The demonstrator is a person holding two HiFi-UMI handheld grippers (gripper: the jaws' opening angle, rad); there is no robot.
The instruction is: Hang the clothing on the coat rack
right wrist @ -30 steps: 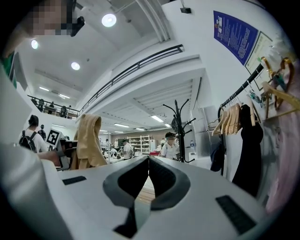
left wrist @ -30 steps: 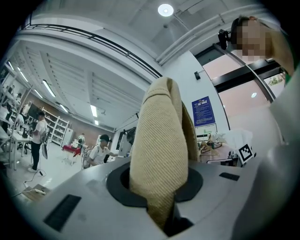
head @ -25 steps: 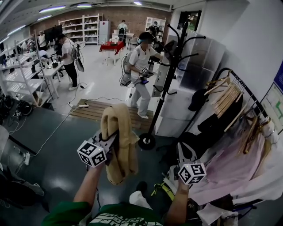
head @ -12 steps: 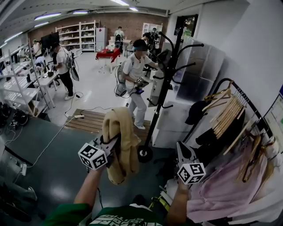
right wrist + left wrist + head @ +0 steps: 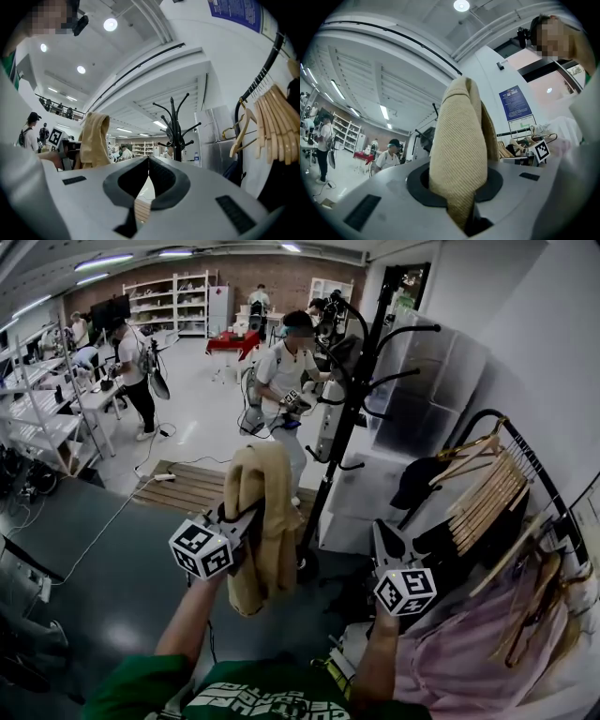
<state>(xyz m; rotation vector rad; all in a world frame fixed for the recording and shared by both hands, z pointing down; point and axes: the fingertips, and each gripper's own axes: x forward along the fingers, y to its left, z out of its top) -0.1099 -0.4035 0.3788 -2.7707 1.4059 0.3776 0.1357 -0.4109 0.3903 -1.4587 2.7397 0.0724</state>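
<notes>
Left claw (image 5: 459, 174) tight on tan garment (image 5: 457, 123)

garment (image 5: 267, 512) left of coat rack (image 5: 349, 423)

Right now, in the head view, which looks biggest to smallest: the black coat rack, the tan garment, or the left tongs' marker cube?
1. black coat rack, tallest though farthest away
2. tan garment
3. left marker cube, smallest despite being nearest

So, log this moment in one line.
left gripper: shut on tan garment | right gripper: shut, empty | coat rack: ahead, garment not yet hung
</notes>
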